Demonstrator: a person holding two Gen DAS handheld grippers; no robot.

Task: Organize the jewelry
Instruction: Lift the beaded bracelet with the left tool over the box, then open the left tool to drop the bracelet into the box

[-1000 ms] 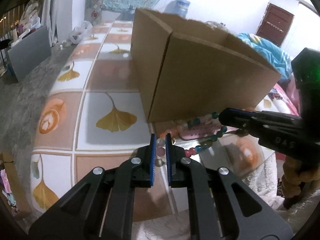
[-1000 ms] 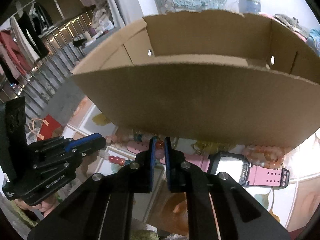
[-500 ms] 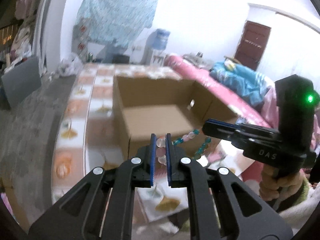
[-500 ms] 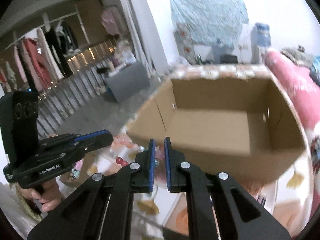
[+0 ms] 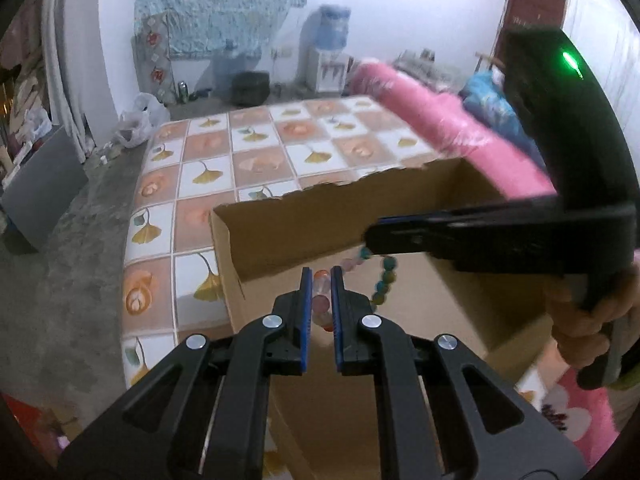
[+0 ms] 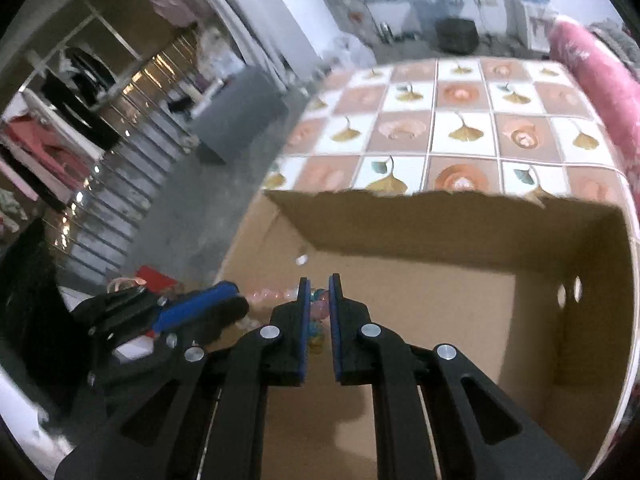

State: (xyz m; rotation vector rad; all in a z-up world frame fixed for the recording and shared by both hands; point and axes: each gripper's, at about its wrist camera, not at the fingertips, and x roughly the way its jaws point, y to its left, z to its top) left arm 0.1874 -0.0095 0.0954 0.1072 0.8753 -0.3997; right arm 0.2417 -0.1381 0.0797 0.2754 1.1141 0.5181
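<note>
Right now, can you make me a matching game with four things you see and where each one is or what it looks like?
Things:
1. bead string
2. cardboard box
3. pink blanket
4. water cooler

Descriptions:
A. open on top, nothing on its floor
B. standing against the far white wall
C. rolled up along the right side of the tiled mat
D. pinched by both grippers, hanging over the box

Pairs: 1-D, 2-A, 3-C, 4-B
</note>
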